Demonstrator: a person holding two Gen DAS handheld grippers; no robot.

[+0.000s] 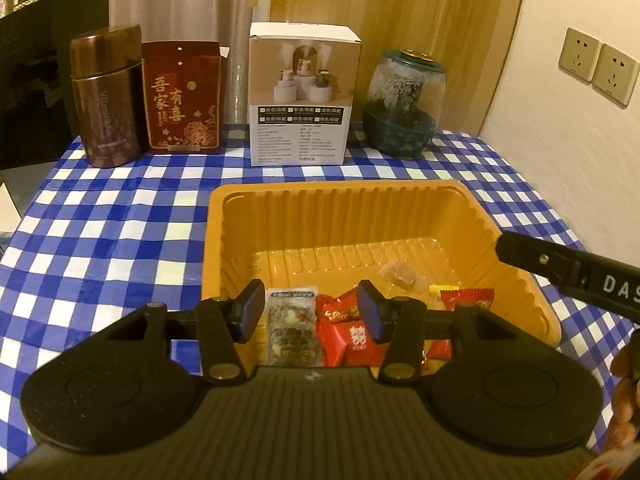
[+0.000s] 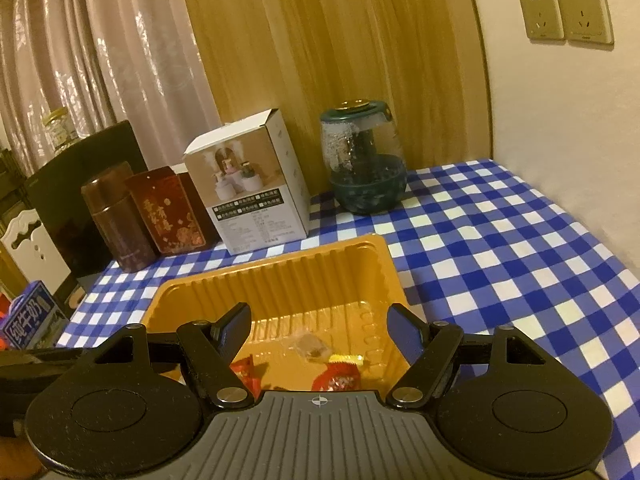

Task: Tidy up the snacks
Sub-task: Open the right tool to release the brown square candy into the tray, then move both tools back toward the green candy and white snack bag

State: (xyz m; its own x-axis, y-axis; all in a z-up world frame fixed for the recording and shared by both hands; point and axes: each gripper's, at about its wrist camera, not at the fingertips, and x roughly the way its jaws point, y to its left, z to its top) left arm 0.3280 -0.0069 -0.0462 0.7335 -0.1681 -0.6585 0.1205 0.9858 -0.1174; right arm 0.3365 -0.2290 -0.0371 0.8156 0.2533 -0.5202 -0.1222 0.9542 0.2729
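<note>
Several wrapped snacks are already seen inside the orange plastic tray (image 1: 224,240), bunched at its near end: a clear-wrapped dark nut bar (image 1: 291,326), red wedding candies (image 1: 346,332), a clear-wrapped brown sweet (image 1: 400,274) and a yellow-and-red candy (image 1: 466,296). No loose snack is seen on the blue checked tablecloth (image 1: 100,240), so the collecting is judged largely done, though the area nearest the cameras is hidden by the tools. The left gripper (image 1: 311,312) is held just above the near end of the tray, jaws apart and nothing between them. The right gripper (image 2: 320,328) is likewise held over the tray, jaws wide apart and empty. Open cloth is left on both sides of the tray. The back edge is lined by a brown tin (image 1: 106,96), a red tin (image 1: 184,98), a white product box (image 1: 302,96) and a green glass jar (image 1: 402,108), all well apart from the tray. The wall (image 1: 580,140) is close on the right, so room there is judged tighter.
</note>
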